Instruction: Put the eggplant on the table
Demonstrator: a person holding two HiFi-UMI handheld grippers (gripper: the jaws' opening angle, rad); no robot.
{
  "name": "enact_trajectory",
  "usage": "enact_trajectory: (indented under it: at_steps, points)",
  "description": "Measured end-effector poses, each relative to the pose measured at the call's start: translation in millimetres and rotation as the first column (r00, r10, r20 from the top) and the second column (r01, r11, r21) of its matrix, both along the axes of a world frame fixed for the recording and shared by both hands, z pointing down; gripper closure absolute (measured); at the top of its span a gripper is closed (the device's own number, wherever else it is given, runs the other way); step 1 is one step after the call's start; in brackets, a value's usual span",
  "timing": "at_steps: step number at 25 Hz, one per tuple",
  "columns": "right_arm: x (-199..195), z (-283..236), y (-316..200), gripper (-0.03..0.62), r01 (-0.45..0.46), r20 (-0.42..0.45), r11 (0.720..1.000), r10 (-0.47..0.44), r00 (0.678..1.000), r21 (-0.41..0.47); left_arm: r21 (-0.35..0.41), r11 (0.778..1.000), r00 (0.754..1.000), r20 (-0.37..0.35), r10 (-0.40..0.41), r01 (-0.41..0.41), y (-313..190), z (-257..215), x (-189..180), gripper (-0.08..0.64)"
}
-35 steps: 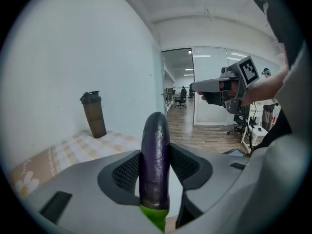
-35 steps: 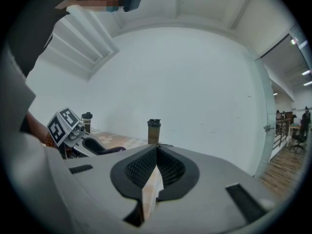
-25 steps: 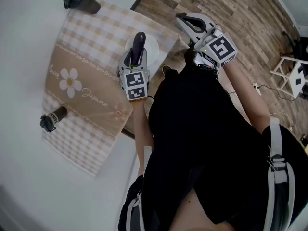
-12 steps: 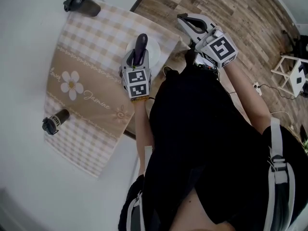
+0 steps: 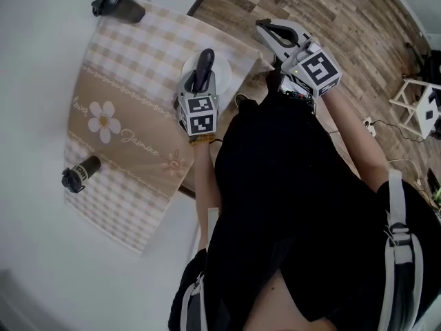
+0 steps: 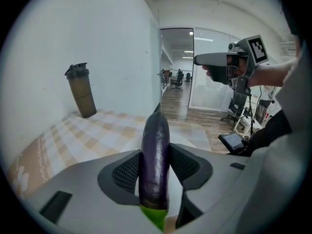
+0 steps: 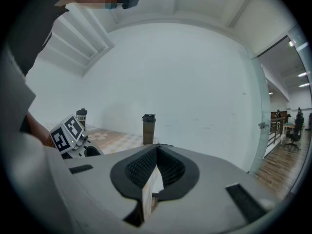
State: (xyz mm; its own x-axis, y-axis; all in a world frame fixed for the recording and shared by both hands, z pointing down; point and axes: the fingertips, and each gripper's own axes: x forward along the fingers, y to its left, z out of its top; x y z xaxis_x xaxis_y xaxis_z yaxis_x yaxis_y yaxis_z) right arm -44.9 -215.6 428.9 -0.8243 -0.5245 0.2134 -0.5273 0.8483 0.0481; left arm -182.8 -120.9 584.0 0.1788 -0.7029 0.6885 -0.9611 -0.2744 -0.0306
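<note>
our left gripper (image 5: pixel 200 83) jaws clamped on eggplant (image 6: pixel 155 165), held over plate (image 5: pixel 222 69) on counter (image 5: pixel 41 67); not set down yet. right gripper (image 5: pixel 270 30) jaws together, empty.

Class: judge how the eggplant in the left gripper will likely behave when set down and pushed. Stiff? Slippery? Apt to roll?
Probably stiff: the eggplant juts straight beyond the left gripper without sagging. Likely somewhat slippery: its purple skin looks glossy. Apt to roll if laid sideways, being long and round.
</note>
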Motion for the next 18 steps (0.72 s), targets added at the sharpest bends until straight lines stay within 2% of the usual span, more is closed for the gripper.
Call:
enact_trajectory:
  at_steps: [5, 18]
  points:
    - [-0.8, 3.0, 1.9, 0.591, 0.005, -0.009, 1.000, -0.005, 1.000, -0.012, -0.038, 0.999, 1.000, 0.003, -0.006, 0.006, 1.9, 8.3, -1.3, 0.367]
    - [-15.0, 1.8, 6.7, 0.592, 0.044, -0.012, 0.999, -0.044, 0.999, -0.016, -0.067, 0.998, 0.999, 0.040, -0.011, 0.014, 5.0, 20.8, -5.7, 0.354]
